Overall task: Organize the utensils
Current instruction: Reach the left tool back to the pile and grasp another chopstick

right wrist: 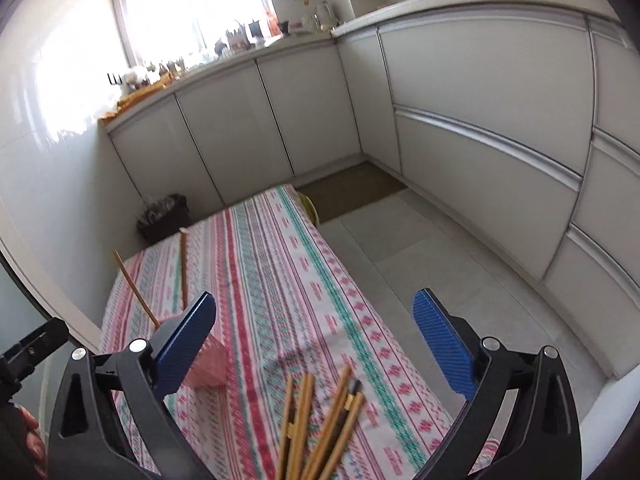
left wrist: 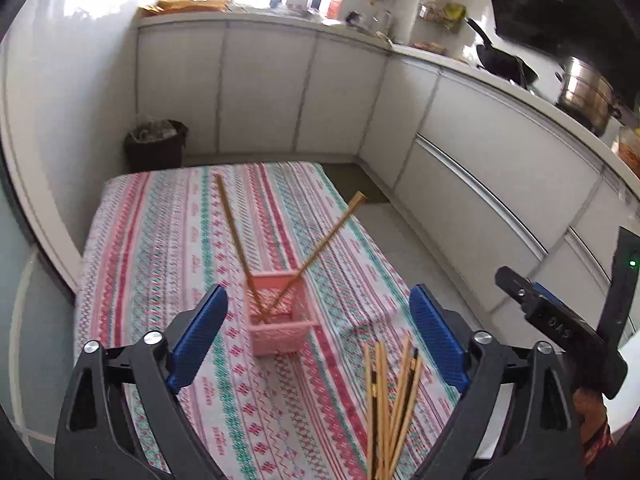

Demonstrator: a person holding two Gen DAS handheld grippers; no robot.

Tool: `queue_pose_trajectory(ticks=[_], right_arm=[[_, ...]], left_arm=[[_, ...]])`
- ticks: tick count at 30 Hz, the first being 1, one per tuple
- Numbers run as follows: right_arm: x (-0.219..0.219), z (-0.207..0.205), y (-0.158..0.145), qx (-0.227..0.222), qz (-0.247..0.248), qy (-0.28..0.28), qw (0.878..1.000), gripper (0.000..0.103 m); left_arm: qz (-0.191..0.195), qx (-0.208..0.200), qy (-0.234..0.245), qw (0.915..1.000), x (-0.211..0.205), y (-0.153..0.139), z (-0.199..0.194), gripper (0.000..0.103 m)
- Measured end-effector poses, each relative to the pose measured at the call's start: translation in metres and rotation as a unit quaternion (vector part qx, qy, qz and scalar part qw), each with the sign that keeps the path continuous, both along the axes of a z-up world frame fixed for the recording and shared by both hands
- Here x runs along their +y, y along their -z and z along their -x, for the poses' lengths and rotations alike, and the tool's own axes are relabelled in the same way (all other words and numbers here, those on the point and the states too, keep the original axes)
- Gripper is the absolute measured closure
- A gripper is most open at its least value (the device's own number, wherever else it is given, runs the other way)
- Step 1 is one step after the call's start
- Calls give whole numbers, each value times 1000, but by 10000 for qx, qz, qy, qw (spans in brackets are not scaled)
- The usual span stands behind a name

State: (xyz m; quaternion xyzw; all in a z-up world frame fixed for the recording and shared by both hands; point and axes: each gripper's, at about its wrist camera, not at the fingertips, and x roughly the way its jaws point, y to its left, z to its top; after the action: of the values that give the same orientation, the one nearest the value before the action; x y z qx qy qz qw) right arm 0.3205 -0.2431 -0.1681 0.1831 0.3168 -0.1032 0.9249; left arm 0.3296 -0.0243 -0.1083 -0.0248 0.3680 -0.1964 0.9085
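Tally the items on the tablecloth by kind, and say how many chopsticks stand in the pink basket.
Pink basket: 1
Chopsticks in the basket: 2
Chopstick bunch near the front edge: 1 bunch; the sticks overlap too much to count
Total: 3 single items plus the bunch

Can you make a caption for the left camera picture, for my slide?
Open left gripper over a pink holder with two chopsticks, more chopsticks bunched nearby.
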Motion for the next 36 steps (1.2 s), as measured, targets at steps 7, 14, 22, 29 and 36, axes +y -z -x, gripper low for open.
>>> queue_pose_trajectory(ticks=[7, 14, 22, 29, 36], right_arm=[[-59, 10, 77, 1172, -1216, 461, 9846, 7], [-86, 16, 101, 1552, -1537, 572, 9742, 7], [-102, 19, 109, 1689, -1702, 475, 9697, 7], [-108, 21, 109, 1665, -1919, 340, 9666, 7], [-104, 16, 107, 1681, -1874, 167, 9677, 7]], left_arm=[[-562, 1245, 952, 9860, -69, 69, -7, 8], [-980, 2503, 1117, 9567, -113, 135, -37, 7], [-1973, 2665, 1021, 9379, -149, 172, -60, 68], [-2108, 2723, 726, 9360, -153, 182, -81, 85], [-2081, 2994, 543, 9296, -151, 208, -101, 85]])
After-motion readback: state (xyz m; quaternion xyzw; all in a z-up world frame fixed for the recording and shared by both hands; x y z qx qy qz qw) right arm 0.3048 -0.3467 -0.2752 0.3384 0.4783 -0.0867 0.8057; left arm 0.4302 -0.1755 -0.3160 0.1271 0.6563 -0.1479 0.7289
